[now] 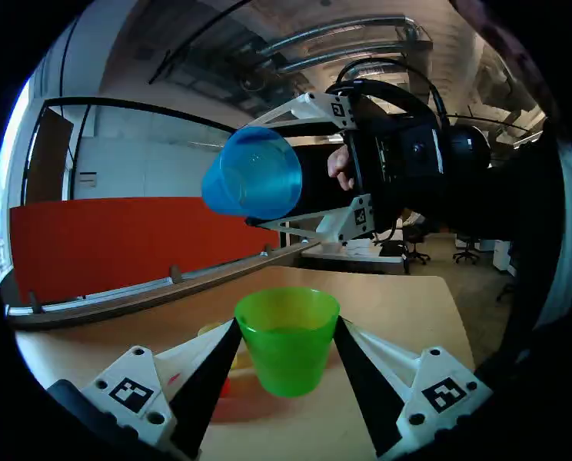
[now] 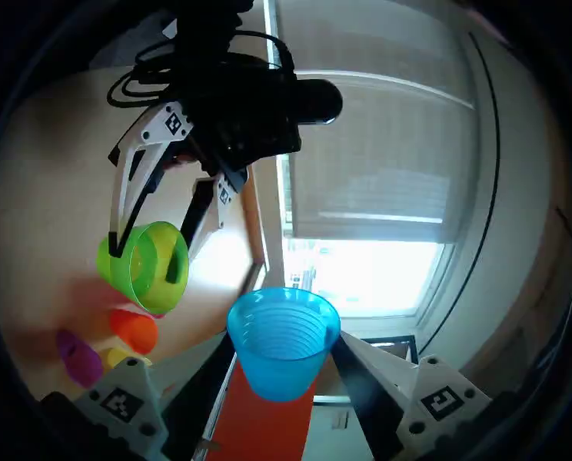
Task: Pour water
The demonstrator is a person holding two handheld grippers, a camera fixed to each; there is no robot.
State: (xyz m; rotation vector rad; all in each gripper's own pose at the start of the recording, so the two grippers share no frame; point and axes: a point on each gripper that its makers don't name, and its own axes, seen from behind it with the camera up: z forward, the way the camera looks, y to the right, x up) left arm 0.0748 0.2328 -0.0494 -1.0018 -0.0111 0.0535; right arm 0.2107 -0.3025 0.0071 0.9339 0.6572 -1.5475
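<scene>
Green cup (image 1: pixel 286 357) is sitting nearest, upright, between the left gripper (image 1: pixel 287 326) fingers. The fingers are closing partway and both are pressing on the cup's walls just under the rim. It is hanging low over the wooden surface (image 1: pixel 409 307); cannot tell if the base is touching. Cannot tell if it is holding water either.

Above it and farther off, the right gripper (image 1: pixel 249 178) is holding the blue cup (image 1: pixel 253 173) tipped hard over, with its mouth facing down toward the green cup. A hand (image 1: pixel 340 165) is gripping the tool behind it. In the right gripper view the fingers are clamping both sides of the blue cup, about as wide apart as the cup itself. No stream is showing in either view.

Small coloured cups (image 2: pixel 134 329) are lying on the surface just beside and below the green cup.

Risks, as I'm judging it:
- The blue cup is hanging well above the green one and looking offset to one side, so a pour from here is likely missing the rim and wetting the surface or the small cups.
- Tipping this steeply is risking a sudden gush and splash-out.
- Thin plastic walls are flexing under the fingers, so either cup could be slipping or twisting as weight shifts.
</scene>
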